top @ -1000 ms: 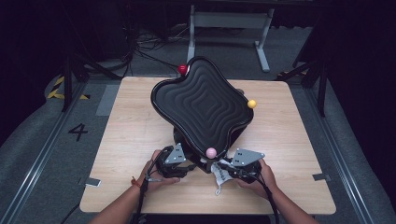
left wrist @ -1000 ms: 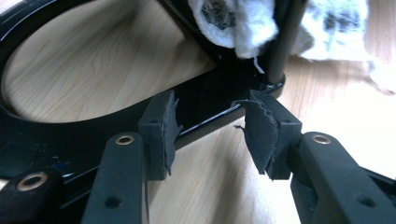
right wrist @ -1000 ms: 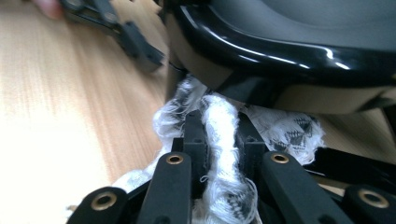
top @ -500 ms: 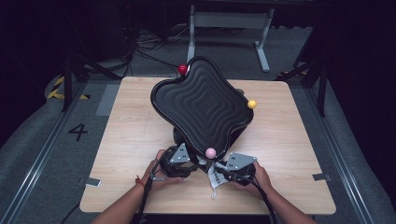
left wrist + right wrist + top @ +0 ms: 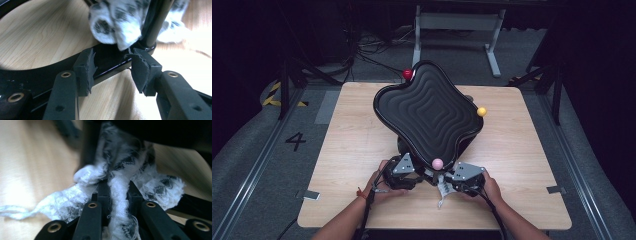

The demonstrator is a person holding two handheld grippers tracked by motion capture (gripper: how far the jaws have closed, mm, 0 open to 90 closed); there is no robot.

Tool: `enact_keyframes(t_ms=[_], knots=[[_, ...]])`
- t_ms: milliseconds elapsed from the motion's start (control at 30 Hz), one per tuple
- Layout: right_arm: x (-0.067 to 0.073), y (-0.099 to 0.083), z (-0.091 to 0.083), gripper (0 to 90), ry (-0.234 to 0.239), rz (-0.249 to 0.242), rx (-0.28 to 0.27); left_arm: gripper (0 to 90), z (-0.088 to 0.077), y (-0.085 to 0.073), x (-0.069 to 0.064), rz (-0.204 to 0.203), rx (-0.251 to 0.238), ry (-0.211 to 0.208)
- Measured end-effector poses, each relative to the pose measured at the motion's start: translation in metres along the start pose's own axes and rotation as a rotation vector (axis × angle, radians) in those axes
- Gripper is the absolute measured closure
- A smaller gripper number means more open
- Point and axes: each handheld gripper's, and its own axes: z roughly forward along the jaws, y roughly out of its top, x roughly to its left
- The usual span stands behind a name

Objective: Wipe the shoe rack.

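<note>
A black wavy board (image 5: 427, 112) stands tilted on a stand at the table's middle, with a red ball (image 5: 407, 74), a yellow ball (image 5: 481, 111) and a pink ball (image 5: 437, 163) at its corners. Under its near edge, my right gripper (image 5: 447, 181) (image 5: 117, 192) is shut on a white cloth with black pattern (image 5: 120, 170) (image 5: 442, 192), pressed against the stand's dark post. My left gripper (image 5: 413, 172) (image 5: 112, 67) is open, with its jaws apart over the glossy black base frame (image 5: 110, 62). The cloth (image 5: 117, 27) bunches around the post (image 5: 156, 22) just beyond it.
The wooden table (image 5: 522, 165) has bare surface to the left and right of the board. Beyond the far edge stand a metal frame (image 5: 457, 22) and cables on the grey floor.
The right gripper with the cloth has shifted slightly by the stand's base. The left gripper and the board have stayed where they were.
</note>
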Motion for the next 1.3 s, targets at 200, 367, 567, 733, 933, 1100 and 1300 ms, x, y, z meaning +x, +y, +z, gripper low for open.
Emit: enact_keyframes(t_ms=[200, 367, 567, 733, 933, 1100, 1300], knots=[[-0.025, -0.011, 0.001, 78.6, -0.072, 0.085, -0.015, 54.3, 0.0, -0.001, 0.002, -0.012, -0.005, -0.009], [-0.042, -0.017, 0.004, 79.0, -0.108, 0.121, -0.017, 55.1, 0.0, -0.001, 0.003, -0.012, -0.008, -0.014], [-0.064, -0.027, 0.003, 79.3, -0.216, 0.166, 0.003, 55.1, 0.0, -0.001, 0.003, -0.004, -0.008, -0.013], [-0.085, -0.032, 0.0, 79.5, -0.313, 0.238, -0.003, 55.0, 0.0, -0.001, 0.002, 0.0, -0.006, -0.01], [-0.108, -0.039, -0.008, 79.6, -0.396, 0.301, -0.029, 55.0, 0.0, 0.0, 0.003, 0.007, 0.0, -0.009], [-0.112, -0.037, -0.013, 79.5, -0.429, 0.305, -0.05, 55.1, 0.0, -0.001, 0.003, 0.003, -0.004, -0.012], [-0.114, -0.036, -0.019, 79.5, -0.439, 0.321, -0.074, 55.4, 0.001, 0.0, 0.002, -0.001, -0.006, -0.021]])
